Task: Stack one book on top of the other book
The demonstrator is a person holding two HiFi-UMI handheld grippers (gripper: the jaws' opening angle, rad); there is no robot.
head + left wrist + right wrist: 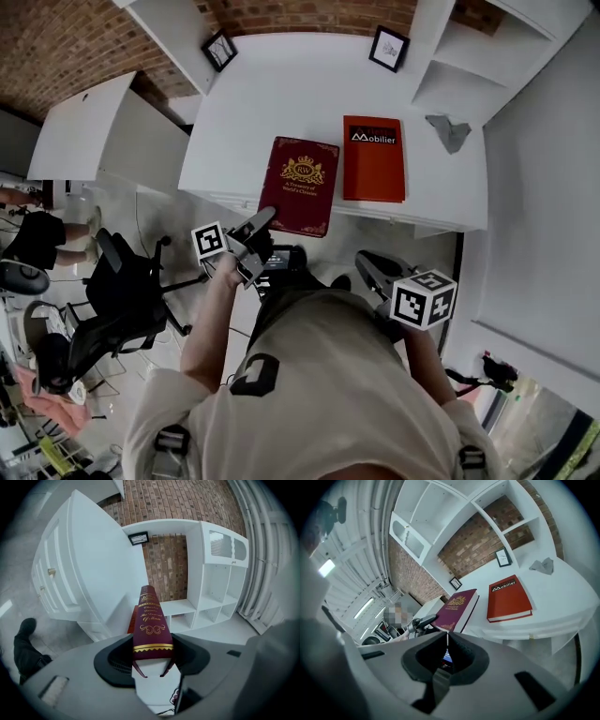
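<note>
Maroon book (300, 183) with a gold crest on its cover sits at the front of the white desk (281, 94), its near end jutting past the desk's front edge. Whether its far end rests on the surface cannot be told. The left gripper (265, 218) has it by the near left corner. In the left gripper view the gold-lettered spine (151, 625) stands between the two jaws, which are partly open and pressed against its sides. The red book (373, 159), with "Mobilier" printed on a dark band at its top, lies flat on the desk just to the right of the maroon one. A strip of bare desk separates them, so the two do not touch. The right gripper (366, 262) hangs off the desk's front edge, near the person's body and well apart from both books. Its own view shows the jaws drawn together to a thin line with nothing between them. Two small framed pictures (388, 47) lean at the back of the desk, and a crumpled grey piece (450, 131) lies near the right end. A black office chair (122, 291) stands on the floor to the left.
</note>
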